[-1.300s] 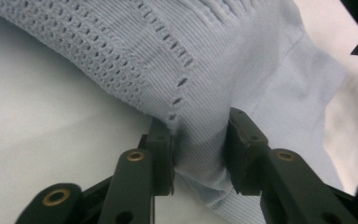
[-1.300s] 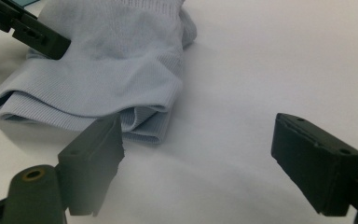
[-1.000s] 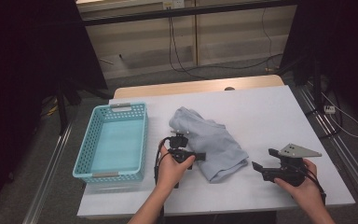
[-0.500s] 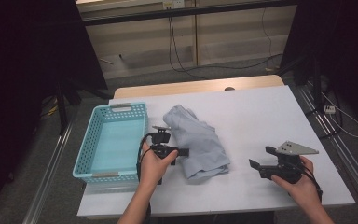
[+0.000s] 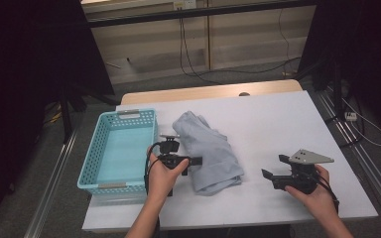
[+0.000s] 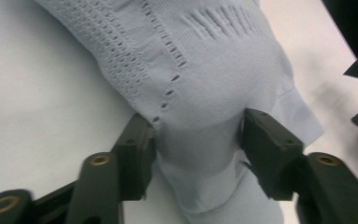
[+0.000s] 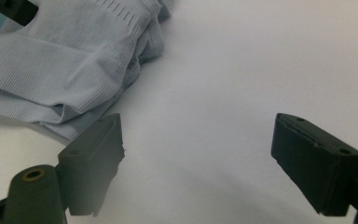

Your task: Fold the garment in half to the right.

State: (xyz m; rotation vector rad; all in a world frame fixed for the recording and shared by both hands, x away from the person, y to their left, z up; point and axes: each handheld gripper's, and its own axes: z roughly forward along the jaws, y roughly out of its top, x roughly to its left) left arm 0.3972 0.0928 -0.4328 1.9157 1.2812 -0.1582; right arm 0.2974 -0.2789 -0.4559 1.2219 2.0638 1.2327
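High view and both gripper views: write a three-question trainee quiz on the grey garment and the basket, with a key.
1. True or false: the grey garment lies inside the blue basket.
2. Which gripper has fabric between its jaws: A) left gripper, B) right gripper?
3. Fill in: the basket stands to the ____ of the garment in the high view.

Key
1. False: it lies on the white table, beside the basket.
2. A: the left jaws, just opening, flank a fold; the right stand open over bare table.
3. Left.

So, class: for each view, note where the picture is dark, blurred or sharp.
High view: dark edges, lit table. Left gripper view: garment knit sharp, near jaws soft. Right gripper view: left jaw blurred, garment crisp.
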